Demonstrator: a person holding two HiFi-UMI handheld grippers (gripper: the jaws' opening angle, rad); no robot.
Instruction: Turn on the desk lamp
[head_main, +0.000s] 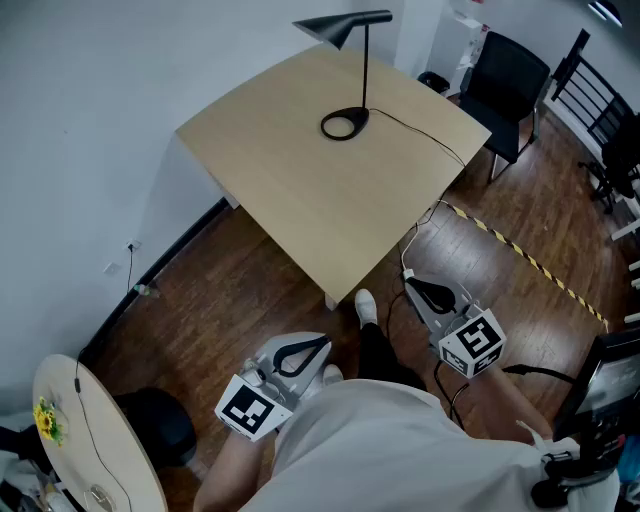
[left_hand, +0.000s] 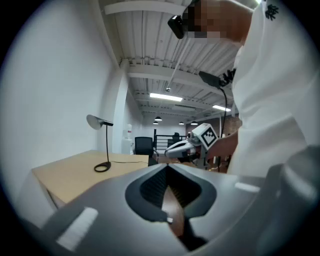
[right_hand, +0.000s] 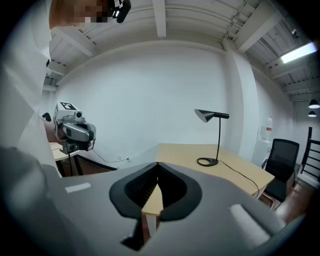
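Observation:
The black desk lamp (head_main: 338, 27) stands unlit at the far side of the light wooden table (head_main: 300, 190), its ring base (head_main: 331, 123) flat on the top. Its cord (head_main: 432, 140) runs over the table's right edge toward the floor. Both grippers are held low near the person's body, well short of the table. My left gripper (head_main: 324, 341) is shut, its jaws empty and tip to tip. My right gripper (head_main: 409, 284) is also shut and empty. The left gripper view has the lamp (left_hand: 107, 145) far off at left; the right gripper view has the lamp (right_hand: 219, 140) at right.
A black office chair (head_main: 505, 85) stands past the table's far right corner. Yellow-black tape (head_main: 530, 262) crosses the wooden floor at right. A round table (head_main: 95, 440) with small items is at lower left. White walls close off the left and back.

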